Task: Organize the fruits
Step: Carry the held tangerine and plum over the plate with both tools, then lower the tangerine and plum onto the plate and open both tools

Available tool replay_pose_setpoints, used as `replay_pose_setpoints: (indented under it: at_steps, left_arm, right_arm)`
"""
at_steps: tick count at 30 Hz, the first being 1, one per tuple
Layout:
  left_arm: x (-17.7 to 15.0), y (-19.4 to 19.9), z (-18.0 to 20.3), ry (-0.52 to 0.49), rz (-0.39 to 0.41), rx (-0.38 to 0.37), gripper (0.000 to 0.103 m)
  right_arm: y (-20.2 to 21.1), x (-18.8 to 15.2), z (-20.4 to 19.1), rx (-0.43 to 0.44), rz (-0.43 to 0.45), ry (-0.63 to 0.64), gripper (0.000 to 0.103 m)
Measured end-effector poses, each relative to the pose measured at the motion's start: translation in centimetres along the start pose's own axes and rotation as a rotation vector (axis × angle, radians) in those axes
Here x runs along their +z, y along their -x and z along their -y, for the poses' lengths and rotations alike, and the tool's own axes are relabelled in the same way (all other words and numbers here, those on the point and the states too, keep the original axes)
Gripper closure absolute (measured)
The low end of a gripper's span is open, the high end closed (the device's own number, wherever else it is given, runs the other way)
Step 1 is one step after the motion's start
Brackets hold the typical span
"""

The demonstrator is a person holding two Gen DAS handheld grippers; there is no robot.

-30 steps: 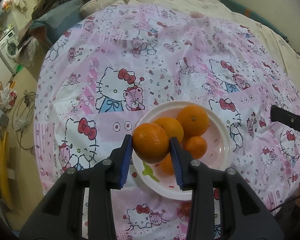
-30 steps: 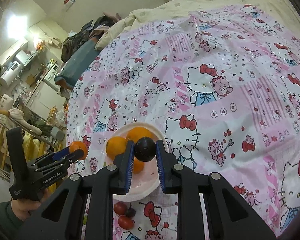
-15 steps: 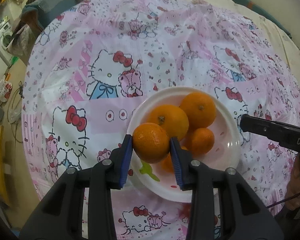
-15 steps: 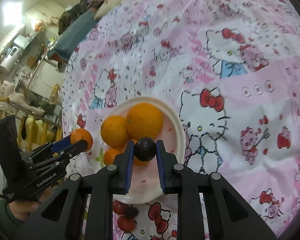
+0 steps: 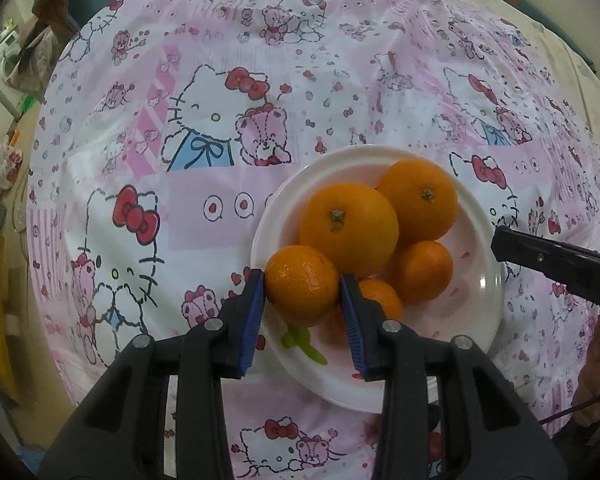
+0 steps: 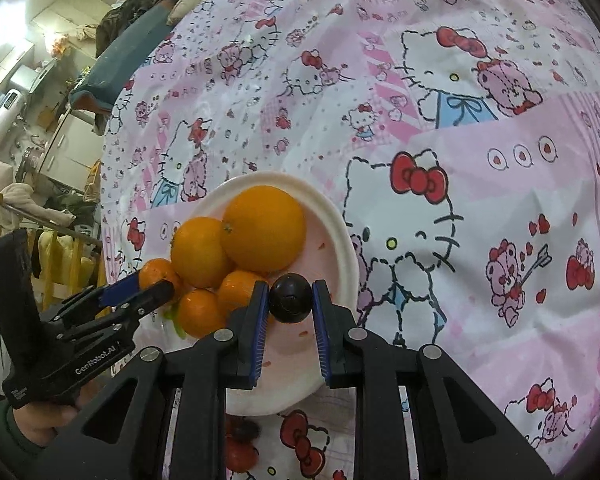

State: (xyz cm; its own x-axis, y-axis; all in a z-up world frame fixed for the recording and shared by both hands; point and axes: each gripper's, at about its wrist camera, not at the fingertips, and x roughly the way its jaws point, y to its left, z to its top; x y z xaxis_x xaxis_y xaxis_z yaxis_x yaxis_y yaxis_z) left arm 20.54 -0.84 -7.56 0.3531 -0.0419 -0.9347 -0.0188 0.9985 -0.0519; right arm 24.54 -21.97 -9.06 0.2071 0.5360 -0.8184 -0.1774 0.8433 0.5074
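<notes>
A white plate (image 5: 488, 296) holds several oranges, among them a big one (image 5: 348, 228). My left gripper (image 5: 303, 292) is shut on a small orange (image 5: 302, 284) and holds it over the plate's near left rim. My right gripper (image 6: 290, 298) is shut on a dark round fruit (image 6: 290, 298) over the plate (image 6: 340, 220), just right of the oranges (image 6: 262, 232). The left gripper (image 6: 156, 280) with its orange also shows in the right wrist view. One black finger (image 5: 556, 260) of the right gripper shows at the plate's right in the left wrist view.
The plate lies on a pink Hello Kitty bedcover (image 5: 220, 80). Small red and dark fruits (image 6: 240, 440) lie on the cover just in front of the plate. A cluttered room with shelves (image 6: 28, 120) lies past the bed's left edge.
Both grippers have come lower and closer to the plate with their fruits still held. The plate and oranges look larger in both views.
</notes>
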Motion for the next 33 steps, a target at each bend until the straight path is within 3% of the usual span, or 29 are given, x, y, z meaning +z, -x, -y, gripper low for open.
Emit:
replay_pose_setpoints:
  at_steps: [21, 23, 25, 31, 33]
  left_arm:
    - [-0.5, -0.8, 0.1, 0.0, -0.029, 0.013, 0.067]
    - [-0.5, -0.5, 0.2, -0.01, -0.019, 0.018, 0.062]
    - [-0.4, -0.2, 0.5, -0.022, -0.003, 0.036, 0.039]
    - [-0.4, 0.2, 0.8, -0.04, 0.007, 0.041, 0.03]
    - [-0.4, 0.2, 0.7, -0.031, 0.007, 0.043, 0.025]
  right_arm:
    - [-0.2, 0.0, 0.3, 0.015, -0.008, -0.026, 0.078]
    - [-0.1, 0.0, 0.2, 0.02, -0.003, -0.02, 0.077]
    - [0.0, 0.1, 0.1, 0.03, 0.003, -0.022, 0.077]
    - [0.4, 0.2, -0.2, 0.038, 0.023, -0.013, 0.076]
    - [0.5, 0.3, -0.2, 0.045, 0.028, -0.01, 0.068]
